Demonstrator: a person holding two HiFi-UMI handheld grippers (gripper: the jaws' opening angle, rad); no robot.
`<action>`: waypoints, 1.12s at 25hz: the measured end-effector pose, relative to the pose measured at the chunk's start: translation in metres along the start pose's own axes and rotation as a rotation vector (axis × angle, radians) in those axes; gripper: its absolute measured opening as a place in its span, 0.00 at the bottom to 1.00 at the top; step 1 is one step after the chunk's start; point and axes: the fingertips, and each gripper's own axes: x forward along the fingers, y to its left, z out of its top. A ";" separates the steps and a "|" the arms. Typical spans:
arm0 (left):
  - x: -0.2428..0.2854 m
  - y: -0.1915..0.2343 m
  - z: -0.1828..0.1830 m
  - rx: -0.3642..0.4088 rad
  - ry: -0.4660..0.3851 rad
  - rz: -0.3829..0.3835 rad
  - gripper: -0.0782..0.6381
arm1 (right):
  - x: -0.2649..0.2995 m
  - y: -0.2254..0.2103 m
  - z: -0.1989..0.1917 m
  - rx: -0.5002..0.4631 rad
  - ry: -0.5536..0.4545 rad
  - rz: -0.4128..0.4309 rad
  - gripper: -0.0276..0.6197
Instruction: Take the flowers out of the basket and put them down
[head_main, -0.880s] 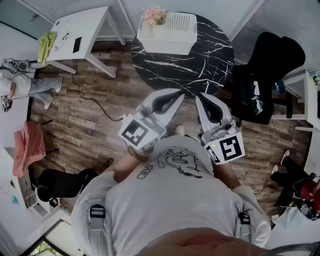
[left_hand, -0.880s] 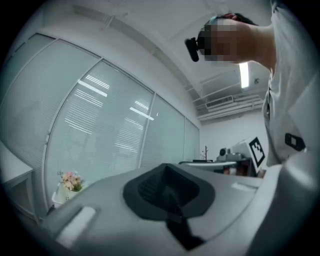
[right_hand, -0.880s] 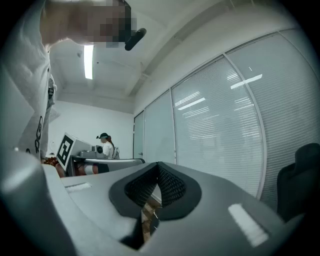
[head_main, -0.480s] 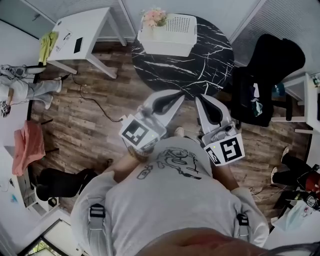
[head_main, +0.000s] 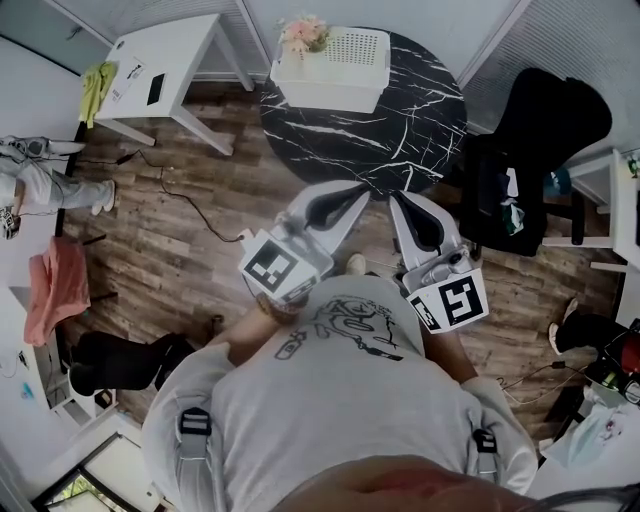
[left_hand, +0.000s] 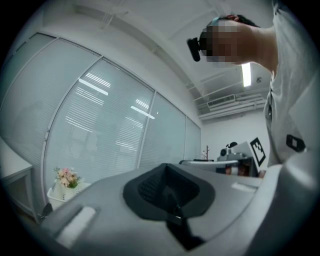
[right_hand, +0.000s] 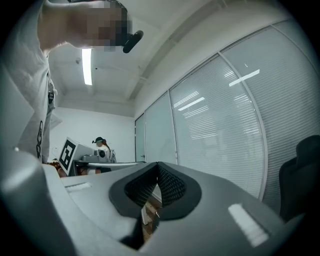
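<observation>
Well short of the flowers (head_main: 306, 32), left gripper (head_main: 358, 187) and right gripper (head_main: 397, 193) hover closed

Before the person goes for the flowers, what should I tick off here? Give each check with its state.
1. Flowers in basket: ok, they stand at its left end.
2. Left gripper empty: ok, jaws together, nothing between.
3. Right gripper empty: ok, jaws together, nothing between.
4. Jaws open for a grasp: not ok, both shut.
5. Grippers at the basket: not ok, both are held near the person's chest, at the table's near edge.
6. Bare spot to put the flowers down: ok, the table top in front of the basket is free.
</observation>
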 end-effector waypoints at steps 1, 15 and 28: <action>0.002 -0.002 -0.002 -0.002 -0.001 0.003 0.11 | -0.002 -0.002 -0.001 0.000 0.004 0.006 0.05; 0.018 -0.011 -0.018 -0.011 -0.002 0.060 0.11 | -0.013 -0.019 -0.014 0.015 0.028 0.073 0.05; 0.032 0.028 -0.018 0.002 -0.029 0.070 0.11 | 0.017 -0.039 -0.020 -0.014 0.044 0.070 0.05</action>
